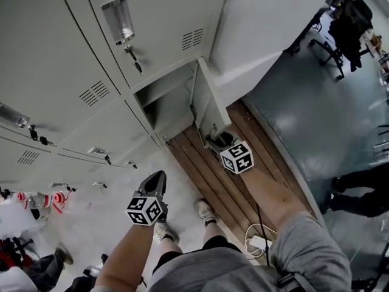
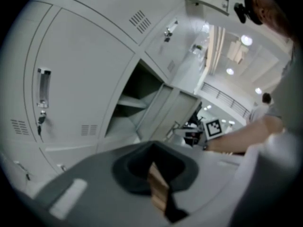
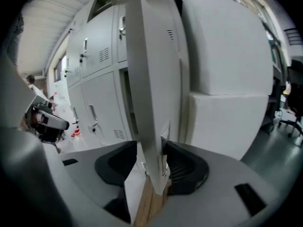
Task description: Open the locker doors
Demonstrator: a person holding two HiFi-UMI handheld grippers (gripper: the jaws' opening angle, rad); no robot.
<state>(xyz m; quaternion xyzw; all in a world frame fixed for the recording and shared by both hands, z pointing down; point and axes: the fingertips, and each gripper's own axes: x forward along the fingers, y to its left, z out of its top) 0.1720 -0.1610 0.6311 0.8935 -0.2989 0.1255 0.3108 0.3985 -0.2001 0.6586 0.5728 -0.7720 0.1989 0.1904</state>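
1. A bank of pale grey metal lockers (image 1: 73, 59) stands over a brown wooden plank floor (image 1: 209, 178).
2. The left gripper (image 1: 154, 181) hangs apart from the lockers, jaws together and empty.
3. The right gripper (image 3: 151, 167) clamps the edge of the open grey locker door (image 1: 209, 105), low at the right.

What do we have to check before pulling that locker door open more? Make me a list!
1. Right gripper clamped on the door edge: ok.
2. Door partly open, locker inside showing: ok.
3. Left gripper shut, empty, off the lockers: ok.
4. White cable apart from the shoes: ok.
5. Neighbouring doors open: not ok, all closed.
6. Whether the hinge swings further: cannot tell.
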